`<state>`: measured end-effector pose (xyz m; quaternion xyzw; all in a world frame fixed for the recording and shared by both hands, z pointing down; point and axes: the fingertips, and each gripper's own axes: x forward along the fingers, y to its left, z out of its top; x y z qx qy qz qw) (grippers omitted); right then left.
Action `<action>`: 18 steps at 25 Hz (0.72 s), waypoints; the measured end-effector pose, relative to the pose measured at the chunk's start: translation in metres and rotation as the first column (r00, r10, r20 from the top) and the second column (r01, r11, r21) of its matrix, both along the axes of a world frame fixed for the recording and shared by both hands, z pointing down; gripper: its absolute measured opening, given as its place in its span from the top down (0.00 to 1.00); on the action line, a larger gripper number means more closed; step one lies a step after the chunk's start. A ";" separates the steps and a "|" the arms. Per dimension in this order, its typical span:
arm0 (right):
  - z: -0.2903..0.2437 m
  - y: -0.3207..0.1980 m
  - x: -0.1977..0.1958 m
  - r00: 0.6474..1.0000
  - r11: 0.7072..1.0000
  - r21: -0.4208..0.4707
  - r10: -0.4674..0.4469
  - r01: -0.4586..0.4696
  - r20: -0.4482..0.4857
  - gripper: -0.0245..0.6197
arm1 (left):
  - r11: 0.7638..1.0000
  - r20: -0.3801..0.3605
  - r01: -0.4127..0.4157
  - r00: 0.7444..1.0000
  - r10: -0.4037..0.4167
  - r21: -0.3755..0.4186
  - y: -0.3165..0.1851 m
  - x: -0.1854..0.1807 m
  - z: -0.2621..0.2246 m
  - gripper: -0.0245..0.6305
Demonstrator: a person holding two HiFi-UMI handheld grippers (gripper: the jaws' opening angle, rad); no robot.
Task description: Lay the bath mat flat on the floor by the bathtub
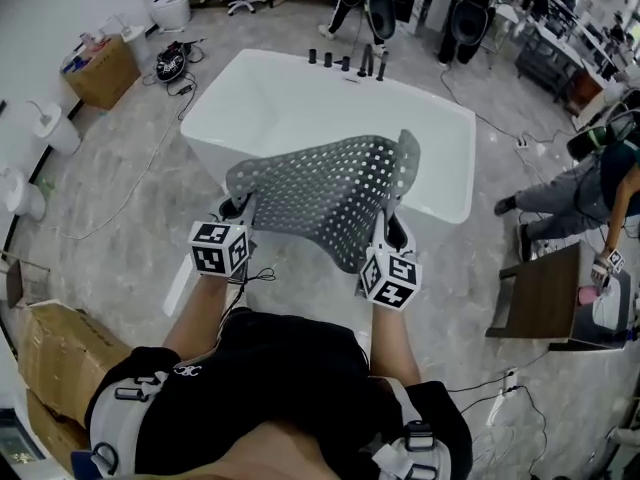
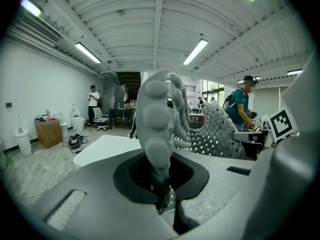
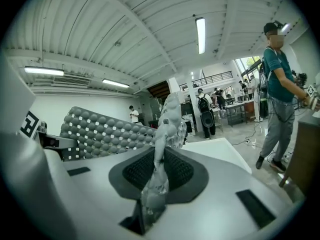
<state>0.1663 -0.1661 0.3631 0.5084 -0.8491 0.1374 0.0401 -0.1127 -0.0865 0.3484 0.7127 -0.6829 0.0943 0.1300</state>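
A grey perforated rubber bath mat (image 1: 335,196) hangs stretched in the air between my two grippers, in front of the white bathtub (image 1: 300,103). My left gripper (image 1: 236,211) is shut on the mat's left corner; in the left gripper view the bumpy mat edge (image 2: 157,129) rises from between the jaws. My right gripper (image 1: 392,230) is shut on the right corner, whose edge (image 3: 162,139) stands up from the jaws in the right gripper view. The mat sags and curls between them, well above the floor.
Grey tiled floor (image 1: 130,228) lies between me and the tub. A wooden stool (image 1: 540,298) stands at right, with a crouching person (image 1: 580,193) beyond it. Cardboard boxes (image 1: 55,358) sit at lower left, another box (image 1: 100,68) and toilets at far left. Cables cross the floor.
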 end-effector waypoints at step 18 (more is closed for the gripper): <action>0.016 0.024 -0.023 0.978 0.976 -0.061 0.207 -0.208 -0.031 0.88 | 0.975 -0.023 -0.217 0.976 0.216 -0.048 -0.043 -0.034 0.017 0.92</action>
